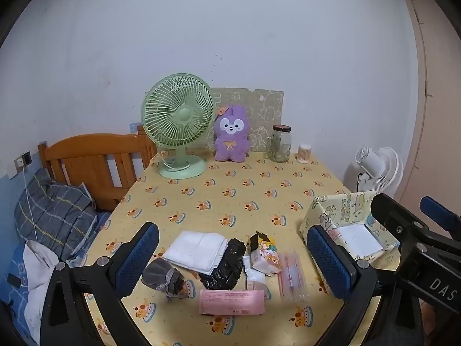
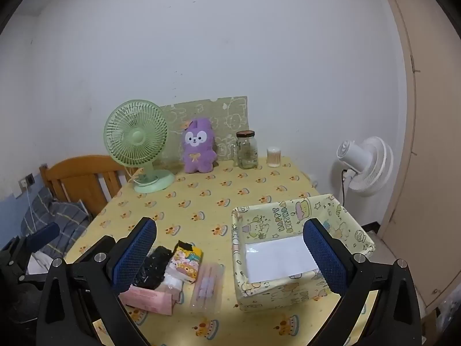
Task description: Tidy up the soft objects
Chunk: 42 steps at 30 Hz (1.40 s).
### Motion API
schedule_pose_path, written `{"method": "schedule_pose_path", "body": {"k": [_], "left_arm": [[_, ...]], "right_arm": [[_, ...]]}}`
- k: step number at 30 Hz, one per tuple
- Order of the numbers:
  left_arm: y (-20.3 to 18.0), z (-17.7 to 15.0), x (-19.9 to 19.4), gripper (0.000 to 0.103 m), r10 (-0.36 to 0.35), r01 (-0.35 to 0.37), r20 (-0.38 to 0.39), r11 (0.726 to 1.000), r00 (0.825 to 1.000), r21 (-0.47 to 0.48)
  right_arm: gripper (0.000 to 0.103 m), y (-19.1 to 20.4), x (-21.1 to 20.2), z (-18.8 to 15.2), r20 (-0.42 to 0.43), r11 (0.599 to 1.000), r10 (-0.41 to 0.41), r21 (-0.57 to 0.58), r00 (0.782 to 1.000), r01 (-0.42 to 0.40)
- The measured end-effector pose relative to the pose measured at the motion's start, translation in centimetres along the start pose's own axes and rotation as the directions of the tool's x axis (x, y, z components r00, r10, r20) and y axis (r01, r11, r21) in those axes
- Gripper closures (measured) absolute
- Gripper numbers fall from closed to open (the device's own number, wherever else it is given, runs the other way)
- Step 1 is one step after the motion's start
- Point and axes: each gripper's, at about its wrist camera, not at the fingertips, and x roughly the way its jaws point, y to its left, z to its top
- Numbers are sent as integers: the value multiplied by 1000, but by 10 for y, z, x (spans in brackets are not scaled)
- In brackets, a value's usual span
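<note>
Table with loose soft goods and a fabric box; both grippers wide open, holding nothing.

Left gripper (image 1: 232,262): jaws spread, empty, above the near pile. Right gripper (image 2: 230,255): jaws spread, empty, in front of the box; its body, seen from the left wrist view, reads "DAS". Pile, near left of the table (image 1: 230,199): folded white cloth (image 1: 197,249), black crinkled bag (image 1: 227,262) touching it, grey drawstring pouch (image 1: 165,278), cartoon-print packet (image 1: 263,252), clear sleeve (image 1: 291,276), pink labelled pack (image 1: 232,302), print too small to read. Fabric box (image 2: 291,291), near right, lettered "HAPPY BIRTHDAY", white sheet (image 2: 278,258) inside. Far edge, left to right: green fan (image 1: 178,127), purple plush rabbit (image 1: 230,134), glass jar (image 1: 279,144), cotton-swab tub (image 1: 304,153).
</note>
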Motion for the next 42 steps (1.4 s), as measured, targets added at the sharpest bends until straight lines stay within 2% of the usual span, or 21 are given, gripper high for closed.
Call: {"method": "schedule_pose_path", "body": {"k": [6,8,15,42], "left_arm": [[-1,4,-2,0,12,-12,7,1000,1000,19],[2,0,-1,0,7,-7,16,1000,1000,0],[-2,4,5,0,-2,2,-9,1000,1000,3],[-2,2,8,1,1,-1,-11,1000,1000,-11]], "right_arm": [[0,1,4,2,13,1000,-5,4,1000,5],[0,1,1,-1,17,1000,-4,9,1000,4],[0,1,4,0,1,1000,-8,14,1000,8],[0,0,9,-1,3,1000,-13,17,1000,13]]}}
